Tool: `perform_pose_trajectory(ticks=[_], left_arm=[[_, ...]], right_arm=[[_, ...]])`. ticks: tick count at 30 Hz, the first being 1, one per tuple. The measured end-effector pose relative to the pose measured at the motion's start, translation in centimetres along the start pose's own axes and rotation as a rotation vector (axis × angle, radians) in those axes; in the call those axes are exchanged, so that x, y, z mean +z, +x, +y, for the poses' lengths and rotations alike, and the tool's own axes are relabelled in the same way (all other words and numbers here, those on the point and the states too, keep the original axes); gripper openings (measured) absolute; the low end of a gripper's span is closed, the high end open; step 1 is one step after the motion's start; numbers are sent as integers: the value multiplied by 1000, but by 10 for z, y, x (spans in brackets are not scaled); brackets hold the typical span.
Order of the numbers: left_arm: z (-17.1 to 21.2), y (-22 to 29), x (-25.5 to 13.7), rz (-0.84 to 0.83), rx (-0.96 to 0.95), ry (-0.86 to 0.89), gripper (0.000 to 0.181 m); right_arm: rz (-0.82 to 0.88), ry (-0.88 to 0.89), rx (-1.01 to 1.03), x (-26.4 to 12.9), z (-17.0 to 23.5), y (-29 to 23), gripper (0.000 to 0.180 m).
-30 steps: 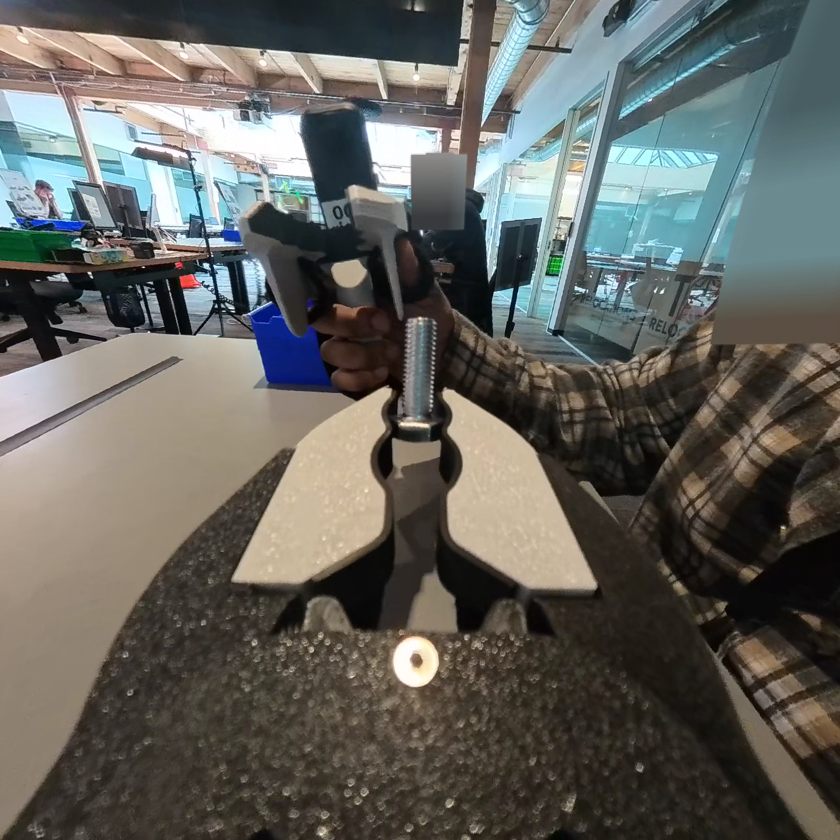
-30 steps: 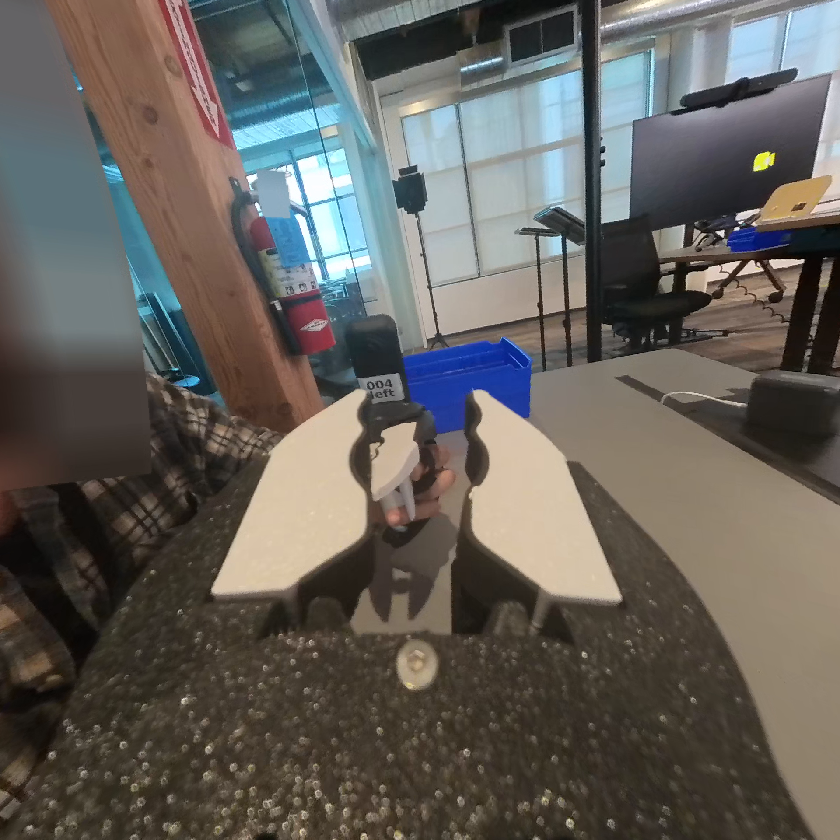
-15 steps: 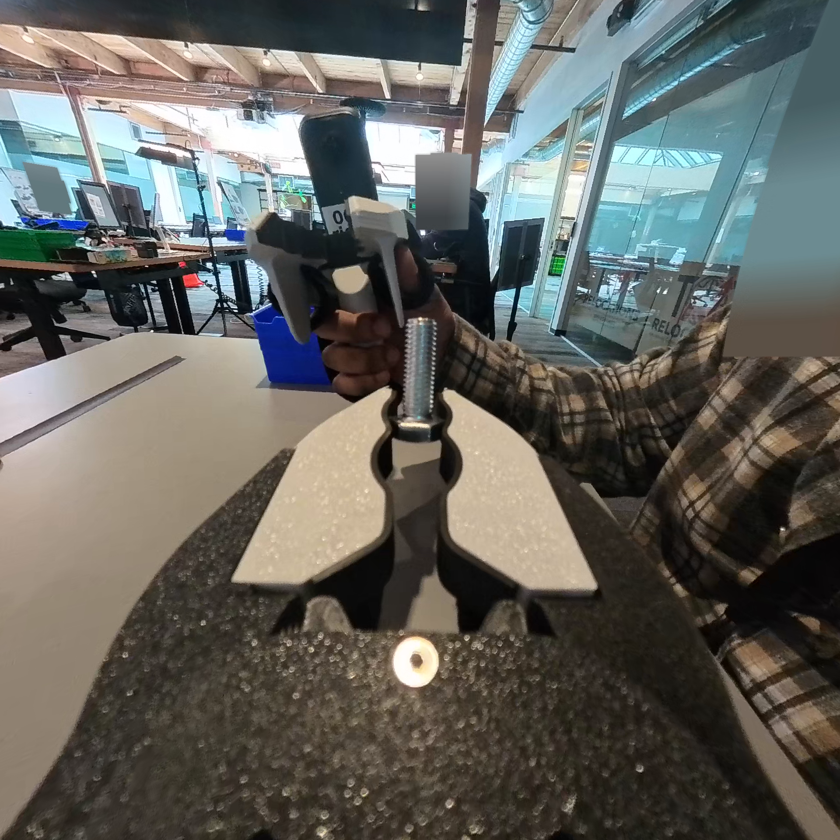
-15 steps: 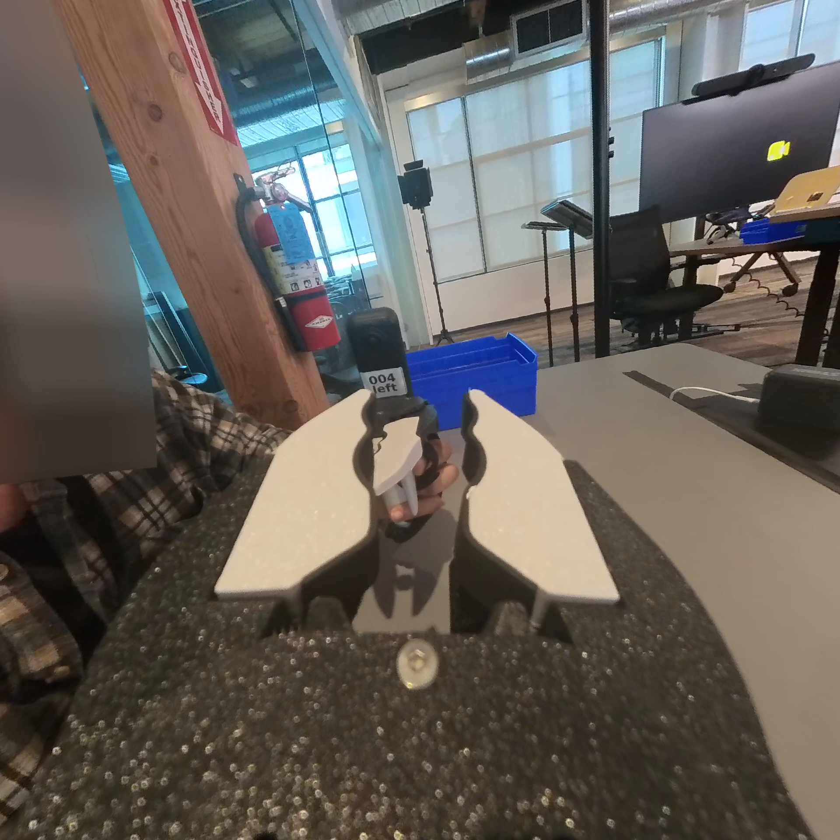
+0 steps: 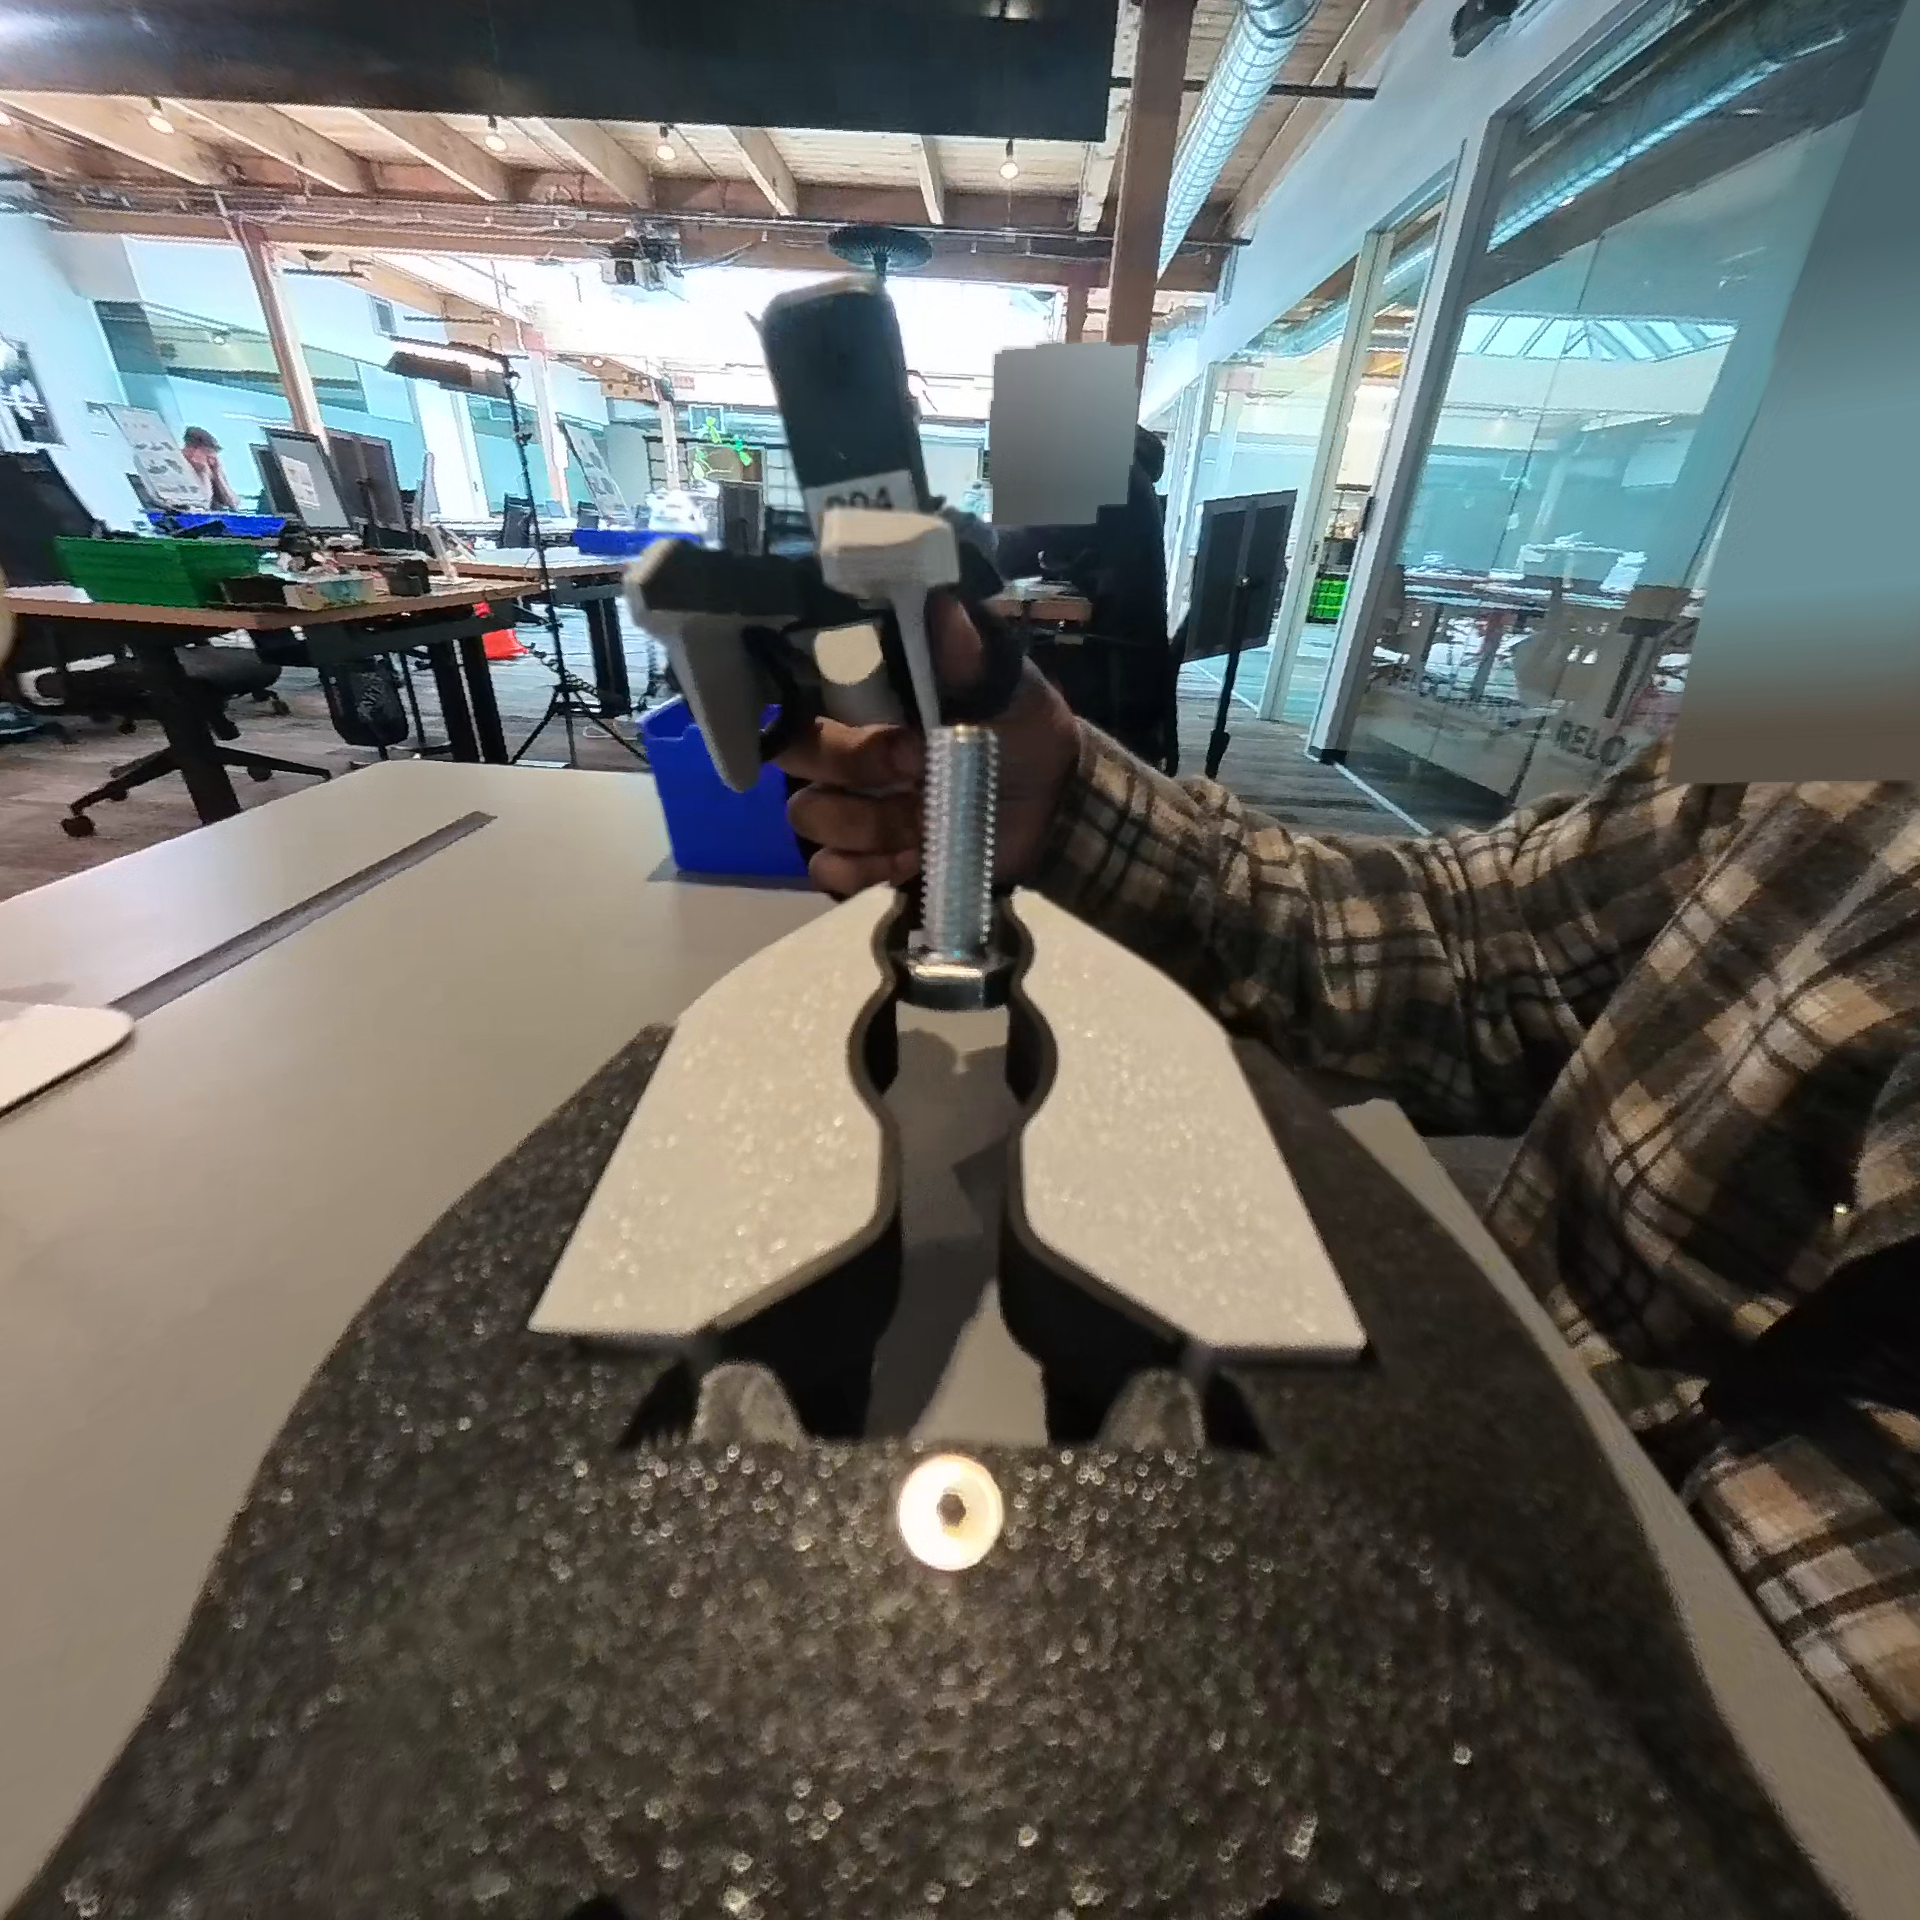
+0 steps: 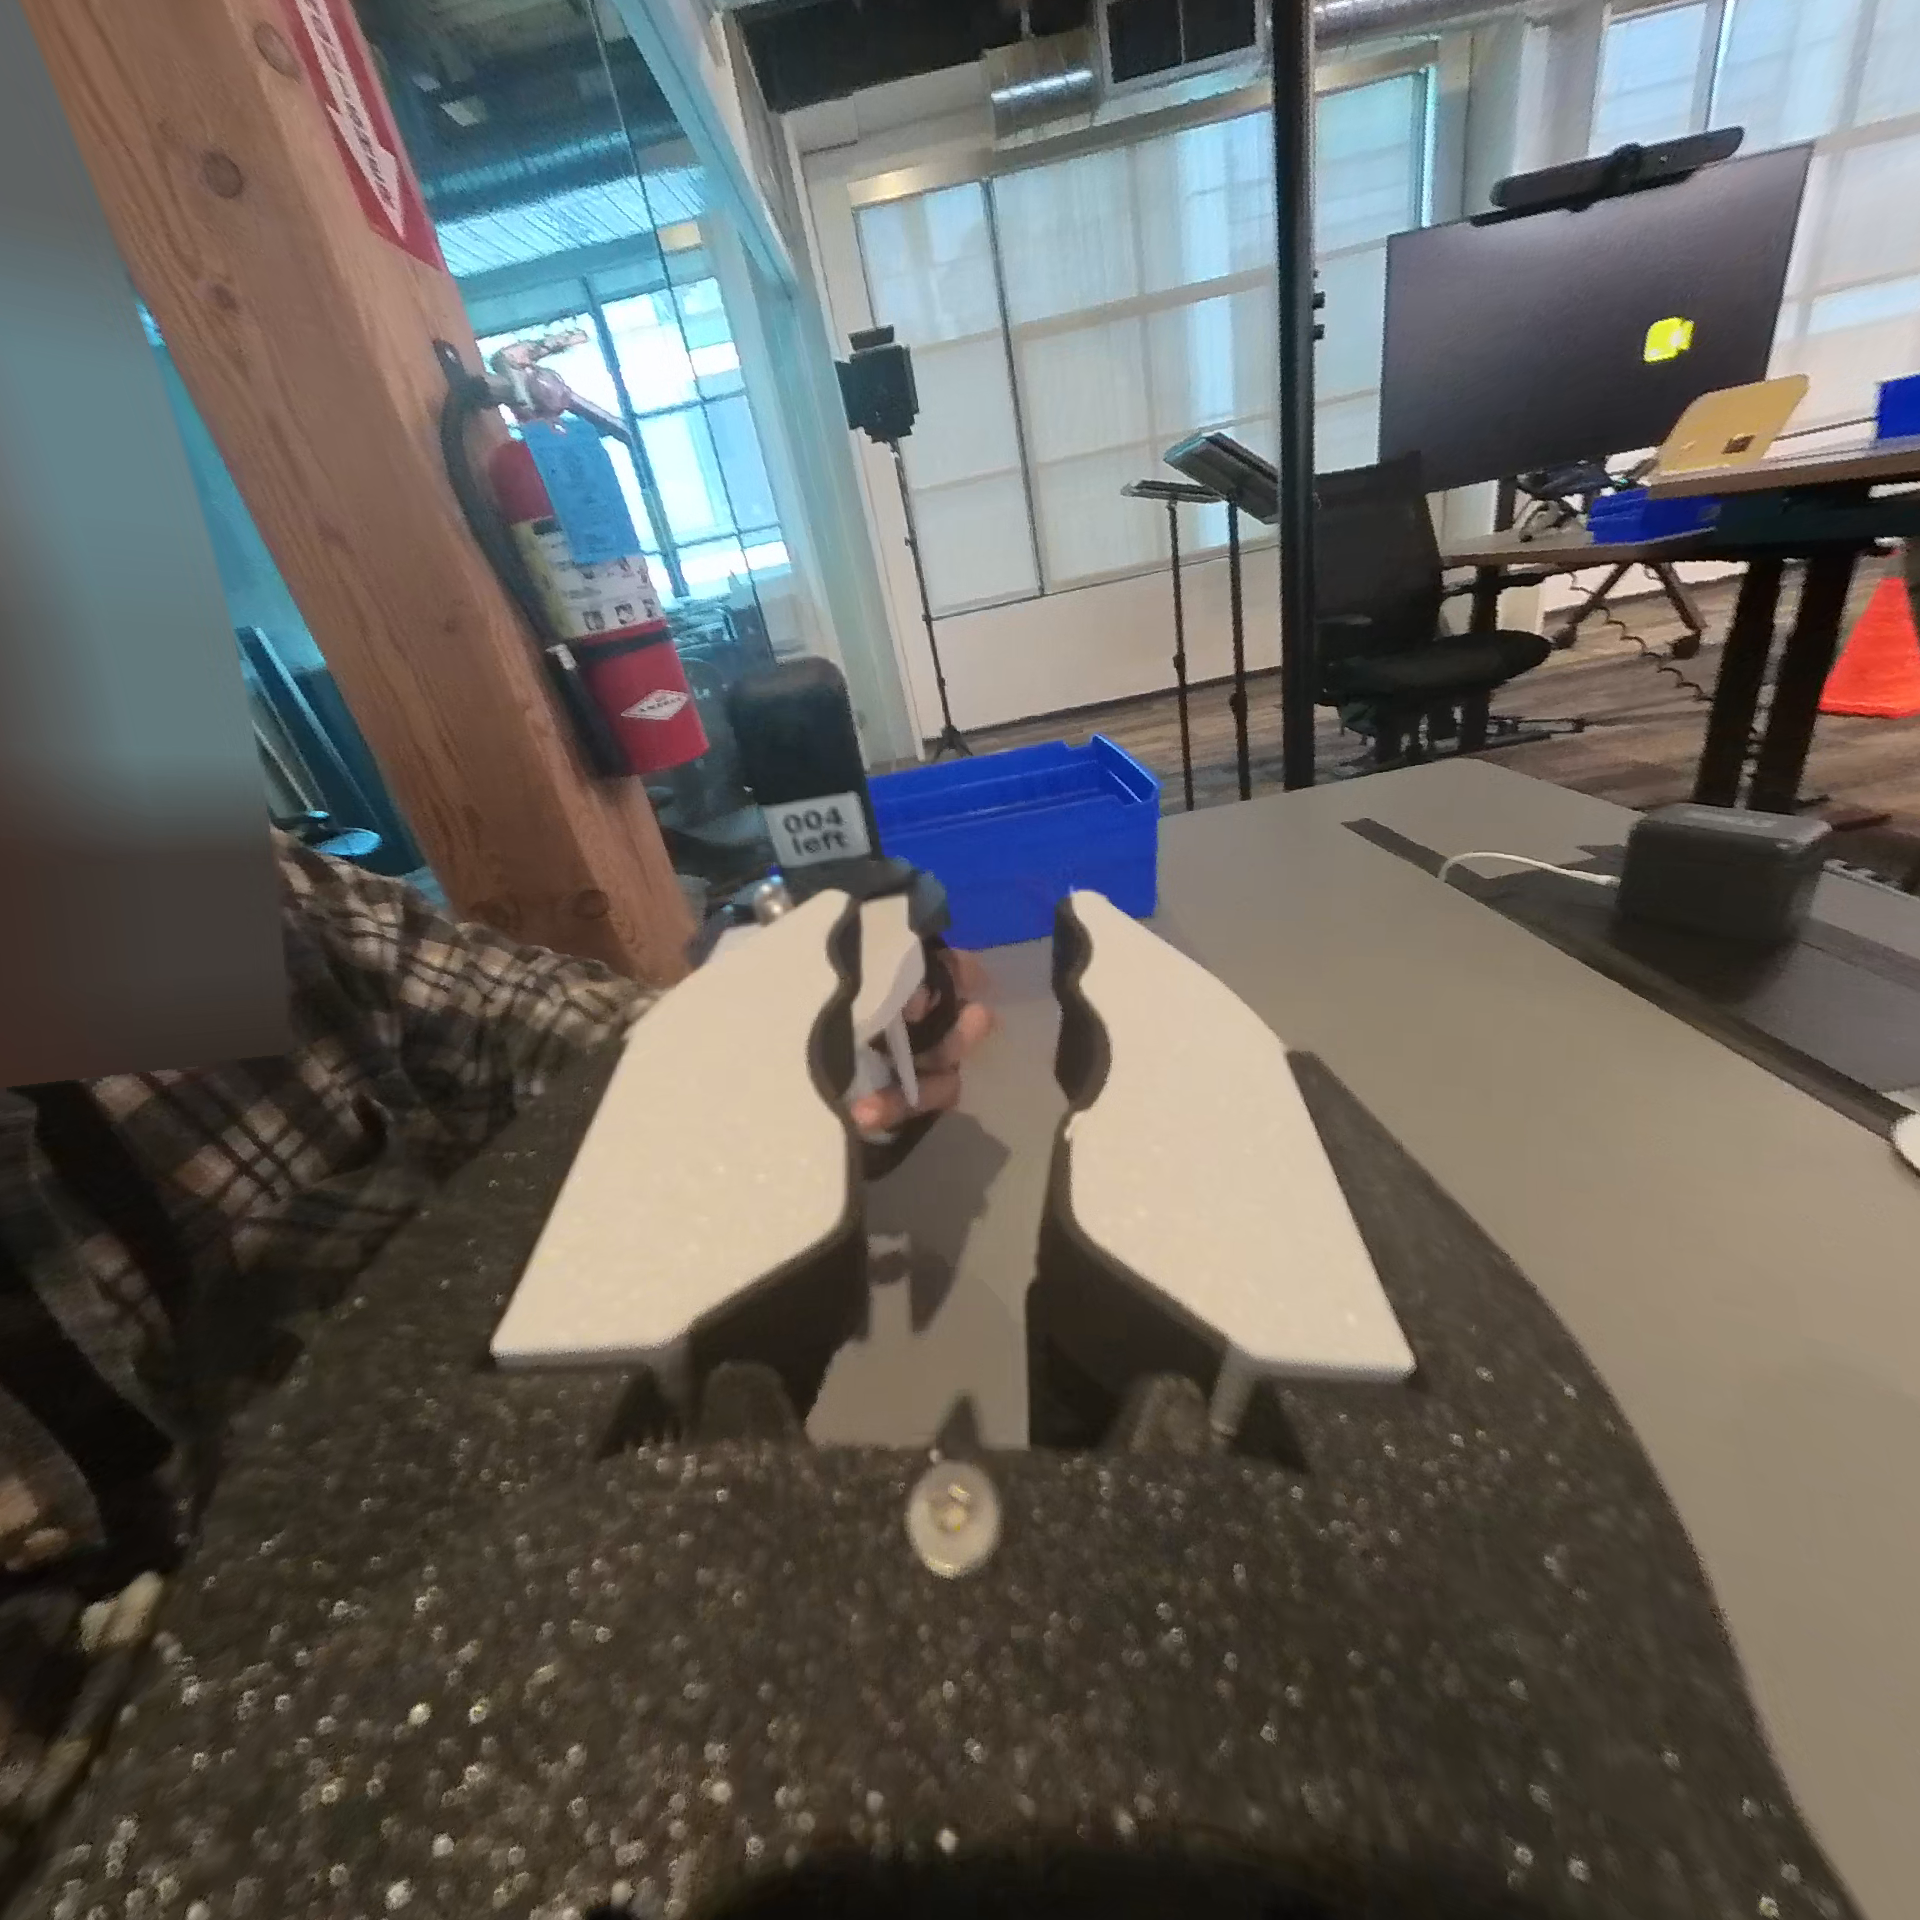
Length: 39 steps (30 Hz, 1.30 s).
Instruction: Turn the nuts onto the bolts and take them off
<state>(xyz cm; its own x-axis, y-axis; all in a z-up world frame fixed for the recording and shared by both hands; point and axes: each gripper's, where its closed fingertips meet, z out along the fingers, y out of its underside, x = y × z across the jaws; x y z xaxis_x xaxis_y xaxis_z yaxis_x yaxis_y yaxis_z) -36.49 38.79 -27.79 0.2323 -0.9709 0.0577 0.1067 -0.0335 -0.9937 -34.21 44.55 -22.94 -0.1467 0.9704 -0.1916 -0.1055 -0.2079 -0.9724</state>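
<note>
Above the grey table [image 5: 312, 1039], the left gripper [image 5: 951, 971] stayed clamped on the upright bolt [image 5: 958, 842] by its hex head, while the right gripper [image 6: 956, 940], empty with fingers spread, had swung right, only its view showing the fire extinguisher [image 6: 613, 634].

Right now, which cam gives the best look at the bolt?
Left wrist view. The bolt stands upright dead centre, its hex head clamped at the tips of the left gripper, threads sharp and bare, no nut visible. The right wrist view shows at most a small metallic tip behind its own open right gripper.
</note>
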Motion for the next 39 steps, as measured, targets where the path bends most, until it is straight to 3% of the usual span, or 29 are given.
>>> perform_pose_trajectory(ticks=[11,15,19,23,27,32,34,39], left_arm=[[-2,-31,-31,-150,9,-12,15],[0,-36,-40,-175,27,-34,15],[12,-47,-42,-213,-17,-104,15],[25,-45,-33,-195,-34,-161,15],[26,-35,-24,-166,-16,-172,15],[29,-24,-14,-128,-4,-183,15],[28,-20,-11,-116,1,-183,15],[20,-11,-9,-66,-21,-143,19]], right_arm=[[259,-138,9,-12,42,61,37],[271,-161,44,-10,53,72,38],[227,-165,45,-3,50,60,37],[52,-166,4,23,37,11,32],[-42,-269,-94,51,45,-22,29],[-62,-386,-134,69,61,-27,25],[-87,-414,-141,71,65,-31,9],[-56,-419,-156,69,57,-38,9]])
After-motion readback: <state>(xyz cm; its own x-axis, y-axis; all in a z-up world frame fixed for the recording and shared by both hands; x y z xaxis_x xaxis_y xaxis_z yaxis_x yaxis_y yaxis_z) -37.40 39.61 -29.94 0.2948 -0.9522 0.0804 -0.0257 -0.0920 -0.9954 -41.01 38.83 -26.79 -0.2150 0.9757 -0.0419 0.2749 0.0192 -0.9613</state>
